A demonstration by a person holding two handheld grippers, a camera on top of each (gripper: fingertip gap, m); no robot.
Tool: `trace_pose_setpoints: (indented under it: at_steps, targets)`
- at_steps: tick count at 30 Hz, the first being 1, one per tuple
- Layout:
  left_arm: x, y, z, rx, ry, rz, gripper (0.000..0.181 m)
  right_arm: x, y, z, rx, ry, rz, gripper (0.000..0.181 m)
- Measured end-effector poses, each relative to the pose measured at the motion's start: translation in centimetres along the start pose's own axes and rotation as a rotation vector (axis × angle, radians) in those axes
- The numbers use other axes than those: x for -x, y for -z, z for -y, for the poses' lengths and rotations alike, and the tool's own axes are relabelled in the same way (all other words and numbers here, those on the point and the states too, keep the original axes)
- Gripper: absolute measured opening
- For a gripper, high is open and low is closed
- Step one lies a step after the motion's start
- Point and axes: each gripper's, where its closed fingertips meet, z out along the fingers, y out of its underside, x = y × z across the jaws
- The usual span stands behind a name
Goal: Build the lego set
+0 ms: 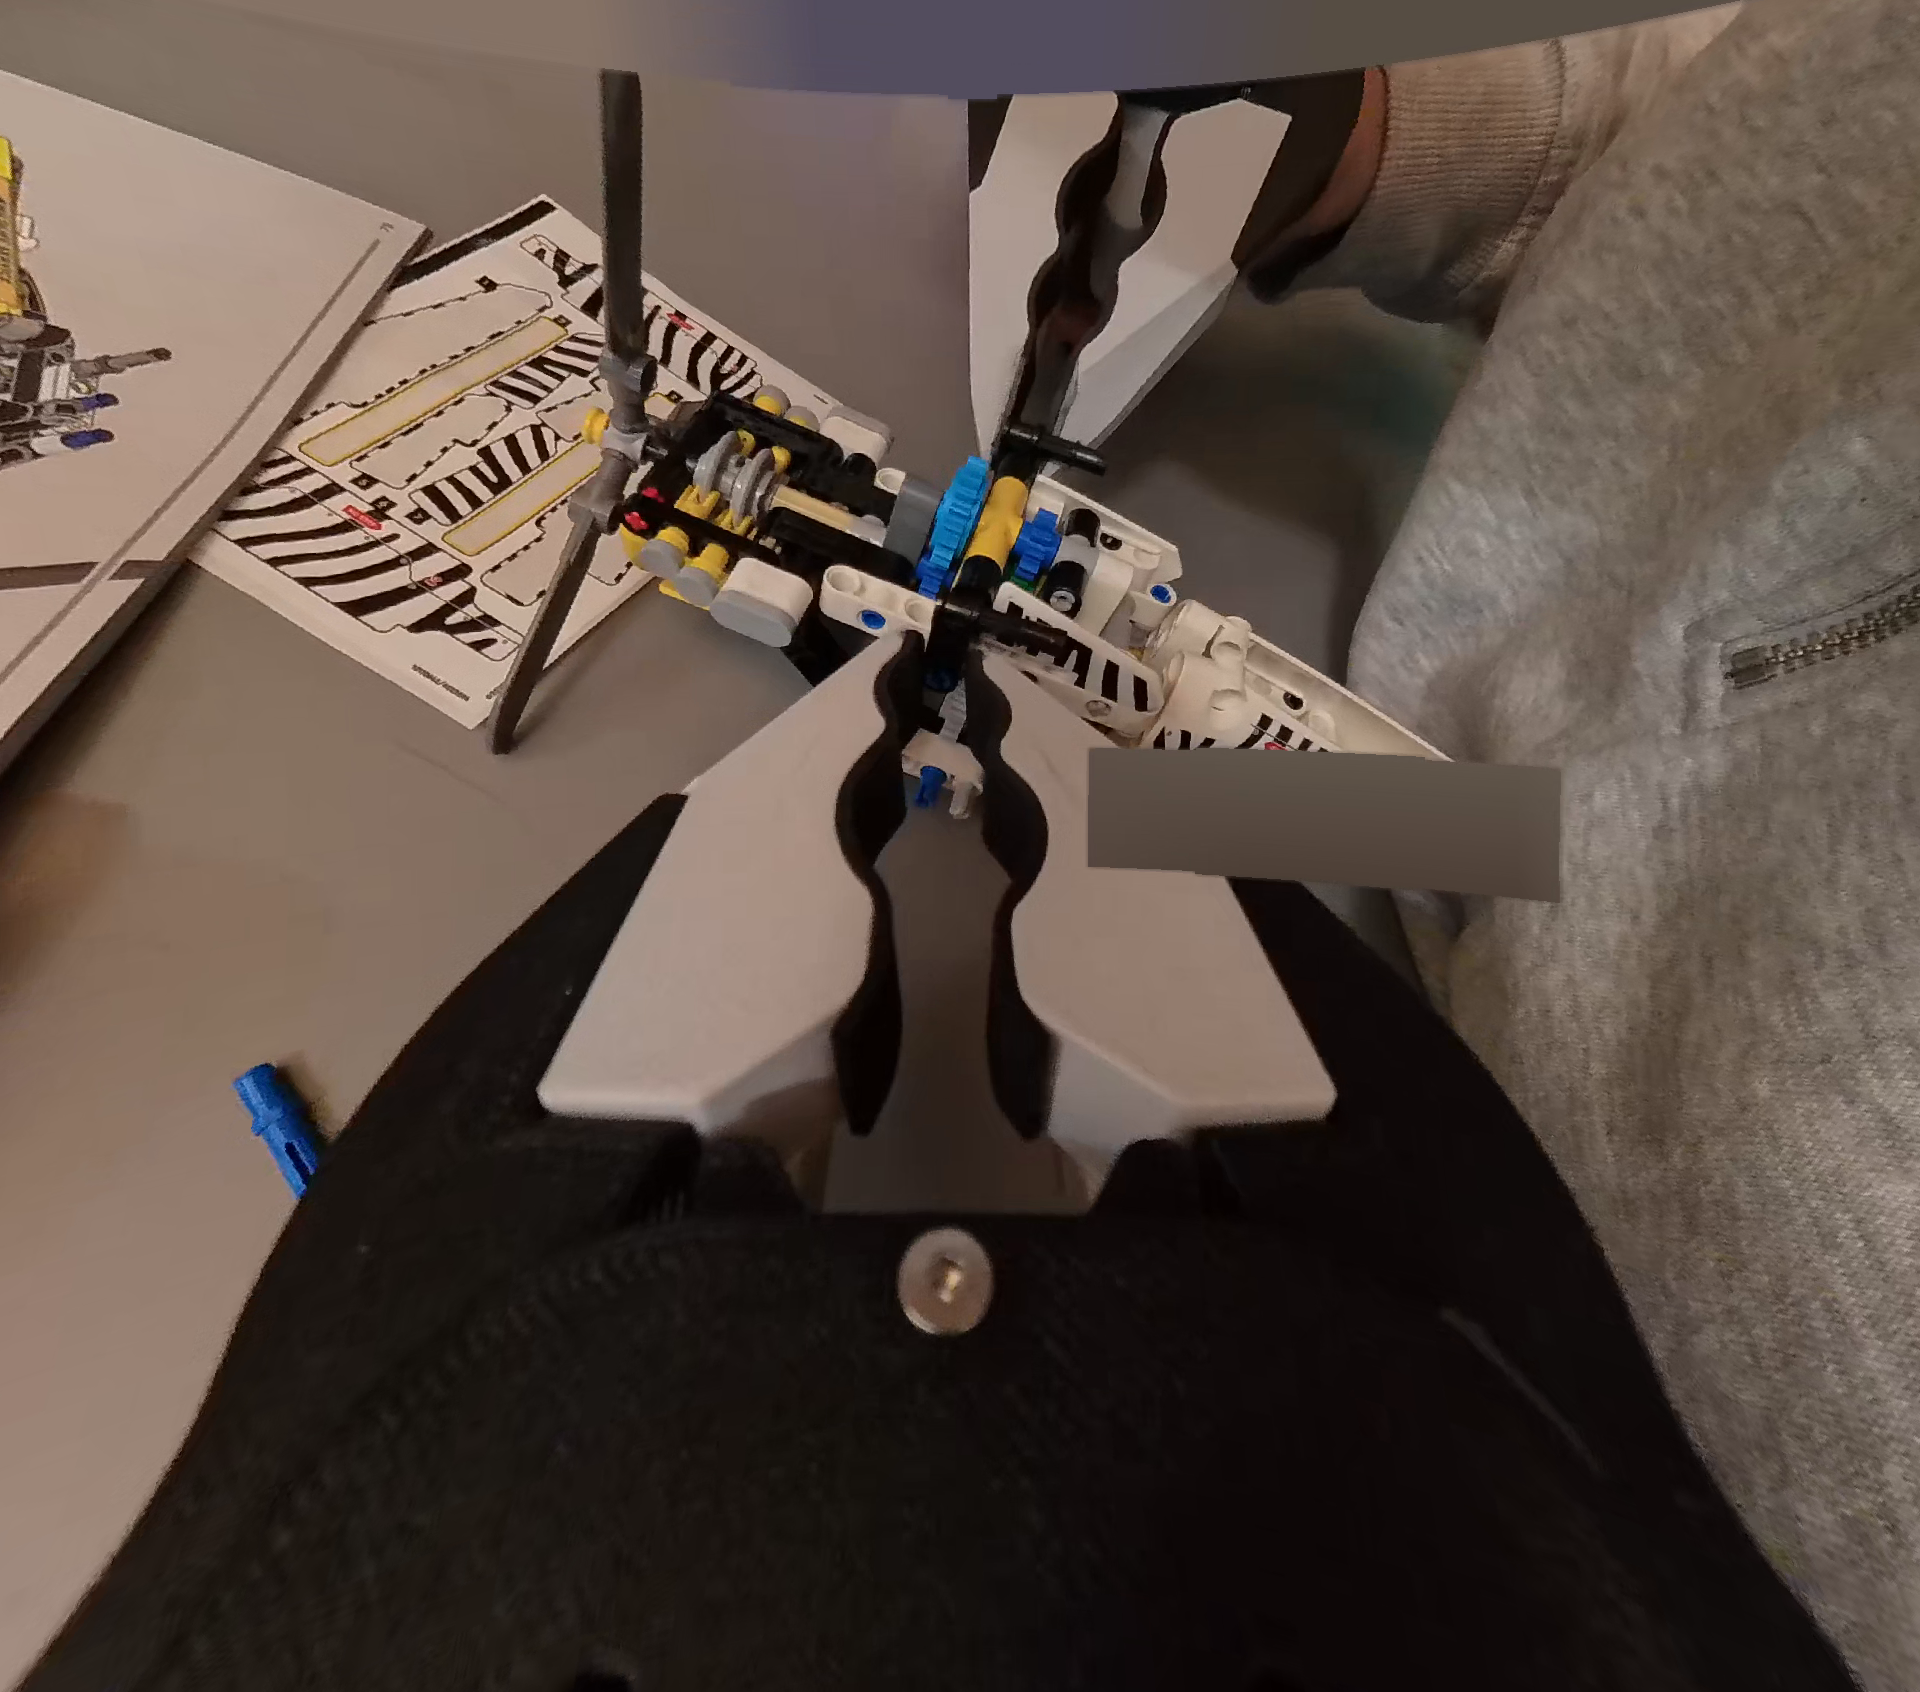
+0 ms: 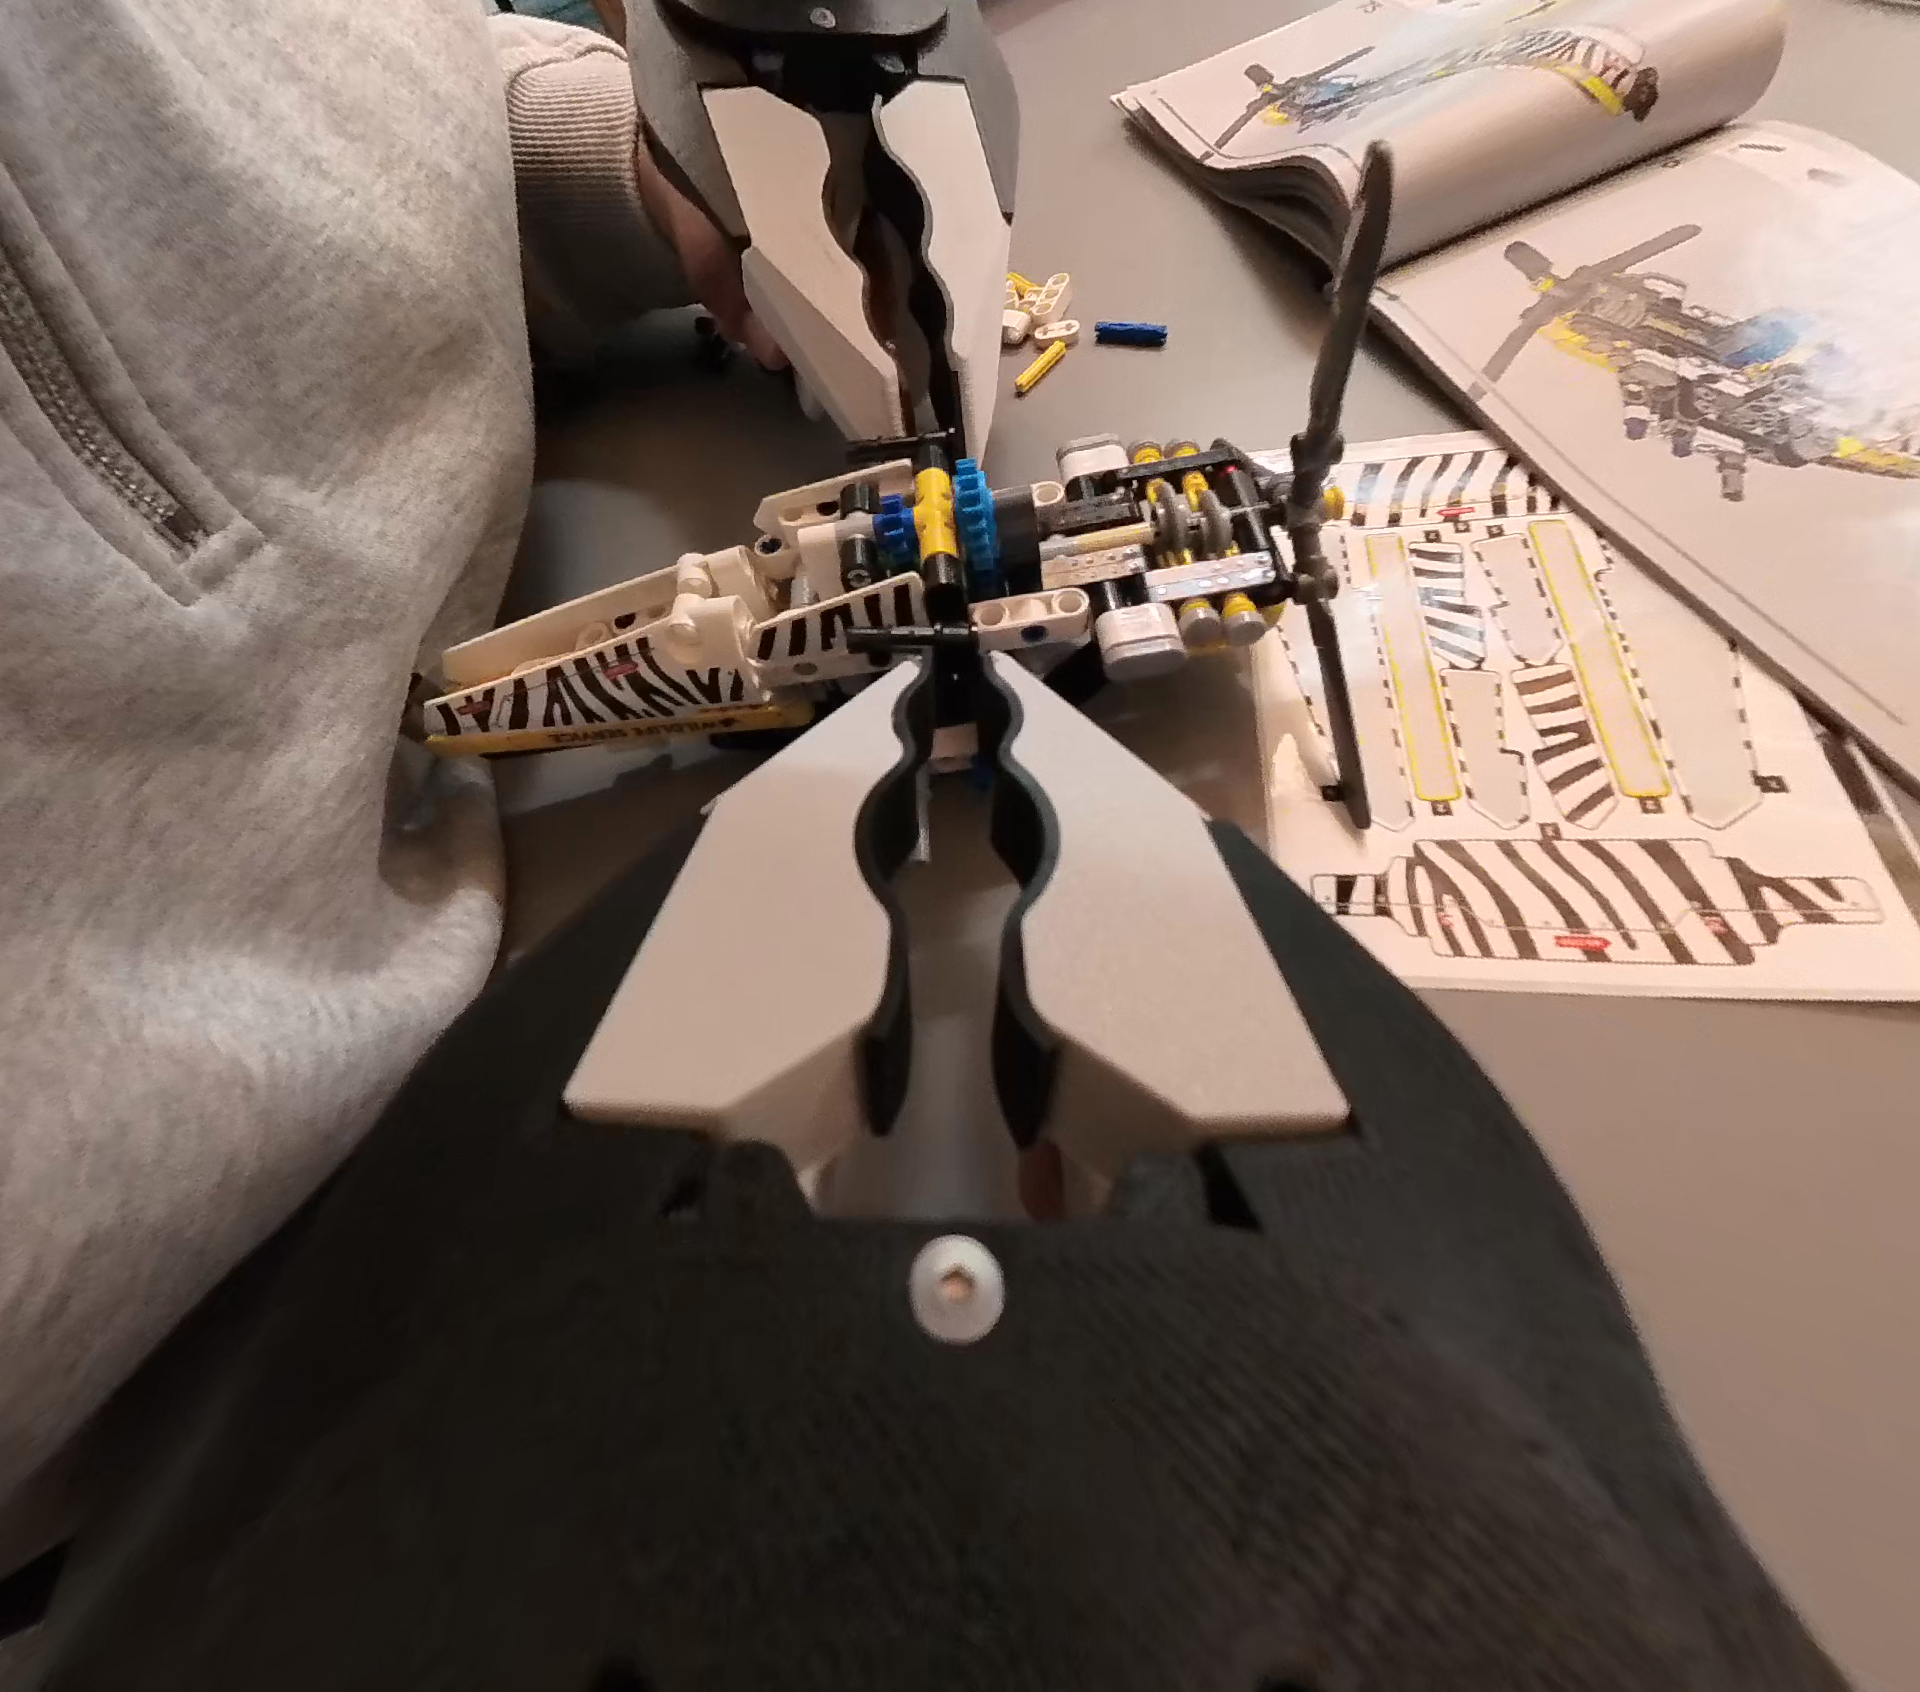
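Left gripper (image 1: 945,676) pinched the white, zebra-striped plastic Lego aeroplane model (image 1: 1039,562) | right gripper (image 2: 951,676) clamped its opposite side | grey table (image 1: 312,863) below

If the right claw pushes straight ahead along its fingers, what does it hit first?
The right claw already sits against the lego model at the black cross-pin; pushing on drives into its yellow and blue gear section. Beyond that, probably the left claw facing it, though depth is hard to judge.

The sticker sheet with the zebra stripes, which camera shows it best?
The right wrist view: the sticker sheet lies nearly whole beside the lego model, only its near left part crossed by the propeller blade. In the left wrist view the sheet is smaller, with the model covering its right end.
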Motion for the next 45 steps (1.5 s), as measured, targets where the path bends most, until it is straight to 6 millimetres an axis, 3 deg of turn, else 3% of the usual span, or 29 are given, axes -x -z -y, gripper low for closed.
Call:
trace_pose_setpoints:
  at_steps: [8, 14, 38, 43, 45]
  targets:
    - [0.1, -0.2, -1.0, 0.063, 0.027, -0.011, 0.014, 0.1, 0.0, 0.0, 0.000, 0.002, -0.005, 0.005]
    - [0.4, -0.7, -1.7, 0.119, 0.024, 0.014, 0.000, 0.1, -0.1, 0.0, 0.003, 0.044, -0.010, 0.005]
    - [0.5, -0.9, -1.6, 0.115, 0.059, -0.012, 0.000, 0.1, -0.2, 0.1, 0.001, -0.017, 0.014, 0.005]
    - [0.4, -0.8, -1.6, 0.111, 0.068, -0.021, 0.000, -0.3, 0.9, -1.0, 0.081, -0.025, -0.021, 0.005]
    - [0.3, -0.8, -1.5, 0.106, 0.081, -0.026, 0.001, -0.9, 1.9, -2.8, 0.232, -0.074, -0.074, 0.005]
